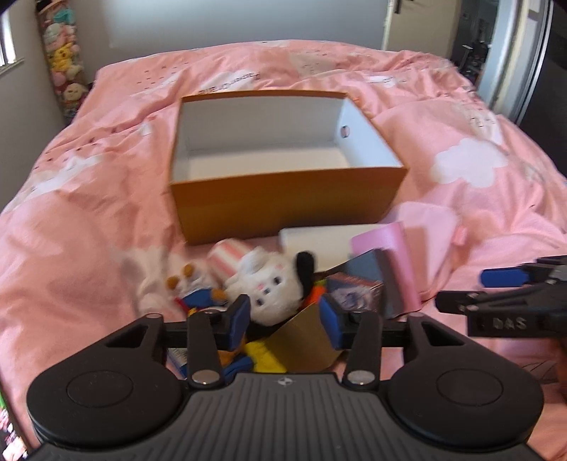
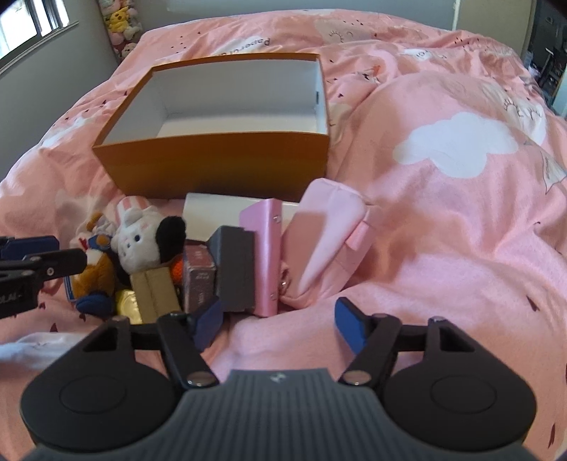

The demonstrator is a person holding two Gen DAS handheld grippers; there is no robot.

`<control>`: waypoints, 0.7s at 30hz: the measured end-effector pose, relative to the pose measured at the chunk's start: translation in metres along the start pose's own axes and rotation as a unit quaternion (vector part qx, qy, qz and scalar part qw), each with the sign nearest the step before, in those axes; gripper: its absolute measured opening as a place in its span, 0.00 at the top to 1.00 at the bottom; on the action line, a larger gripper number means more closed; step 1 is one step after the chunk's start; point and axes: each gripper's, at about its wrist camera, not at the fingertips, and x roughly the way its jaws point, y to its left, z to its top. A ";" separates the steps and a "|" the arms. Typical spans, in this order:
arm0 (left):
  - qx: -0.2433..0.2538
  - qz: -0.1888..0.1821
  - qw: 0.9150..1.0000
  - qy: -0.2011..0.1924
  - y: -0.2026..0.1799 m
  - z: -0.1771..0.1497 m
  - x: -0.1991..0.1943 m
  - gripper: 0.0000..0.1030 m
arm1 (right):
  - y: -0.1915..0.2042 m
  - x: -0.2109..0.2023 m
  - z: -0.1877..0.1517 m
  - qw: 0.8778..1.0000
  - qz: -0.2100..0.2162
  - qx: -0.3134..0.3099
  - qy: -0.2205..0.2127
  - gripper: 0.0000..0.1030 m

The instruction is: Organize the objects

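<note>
An open orange box (image 1: 283,198) with a white, empty inside sits on the pink bed (image 1: 88,230); it also shows in the right wrist view (image 2: 212,166). A pile of objects lies in front of it: a white plush with a black ear (image 1: 273,287), a striped plush (image 1: 226,259), a pink case (image 1: 393,259), a grey box (image 2: 235,273) and a pink pouch (image 2: 326,244). My left gripper (image 1: 283,319) is open, its fingers around a tan cardboard piece (image 1: 304,337) without clearly clamping it. My right gripper (image 2: 280,324) is open and empty, just in front of the pile.
A white flat box (image 2: 212,216) lies against the orange box. A shelf of plush toys (image 1: 65,67) stands at the back left by a window (image 2: 32,25). A doorway is at the back right. The bedding is rumpled on the right (image 2: 460,142).
</note>
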 end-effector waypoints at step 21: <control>0.034 -0.105 0.990 0.091 -0.090 0.071 0.109 0.50 | -0.075 0.057 0.022 0.994 0.026 0.100 0.039 0.67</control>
